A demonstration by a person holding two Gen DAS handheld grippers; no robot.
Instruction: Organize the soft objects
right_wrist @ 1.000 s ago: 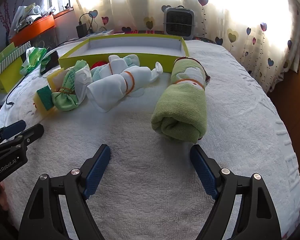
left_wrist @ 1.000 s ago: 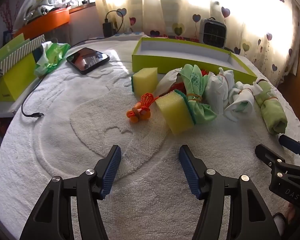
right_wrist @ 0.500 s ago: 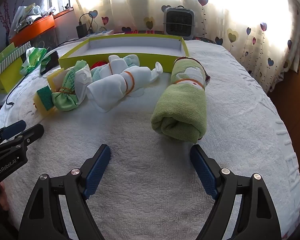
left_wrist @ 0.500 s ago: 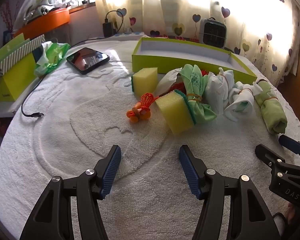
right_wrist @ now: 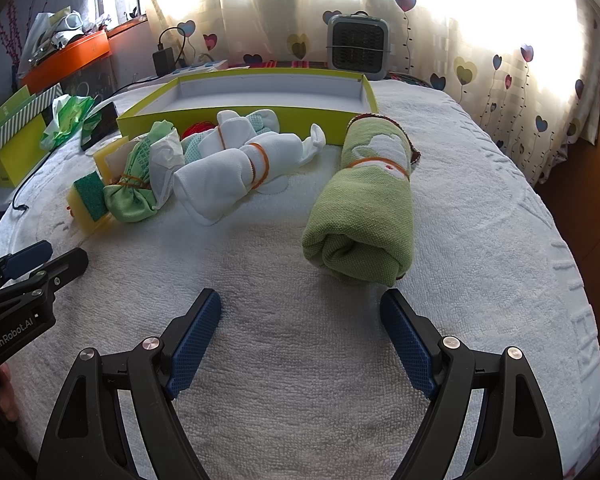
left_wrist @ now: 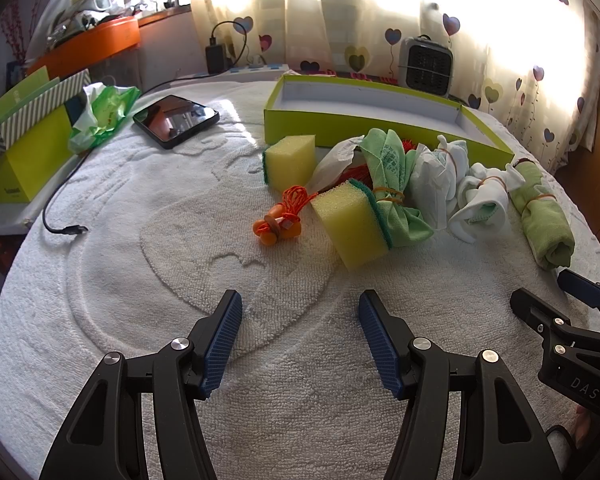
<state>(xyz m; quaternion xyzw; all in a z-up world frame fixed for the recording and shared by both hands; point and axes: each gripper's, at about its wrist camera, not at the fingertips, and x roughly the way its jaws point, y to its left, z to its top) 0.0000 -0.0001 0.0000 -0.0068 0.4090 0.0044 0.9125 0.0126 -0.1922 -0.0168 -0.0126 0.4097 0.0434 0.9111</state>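
A row of soft things lies on the white towel before an empty lime-green tray (left_wrist: 288, 120) (right_wrist: 236, 122). Two yellow sponges (left_wrist: 354, 228) (left_wrist: 292, 158), a green cloth bundle (left_wrist: 392, 196) (right_wrist: 134, 196), white sock bundles (left_wrist: 478, 204) (right_wrist: 228, 184) and a rolled green towel (left_wrist: 546, 220) (right_wrist: 364, 208) tied with a rubber band make it up. An orange corded item (left_wrist: 280, 224) lies left of the near sponge. My left gripper (left_wrist: 300, 320) is open, short of the near sponge. My right gripper (right_wrist: 300, 320) is open, just short of the rolled green towel.
A dark tablet (left_wrist: 176, 120) and a loose cable (left_wrist: 60, 216) lie at the left. A lime box (left_wrist: 24, 148) and crumpled green bag (left_wrist: 100, 112) sit at the left edge. A small heater (right_wrist: 358, 46) stands behind the tray. The towel's right edge drops off.
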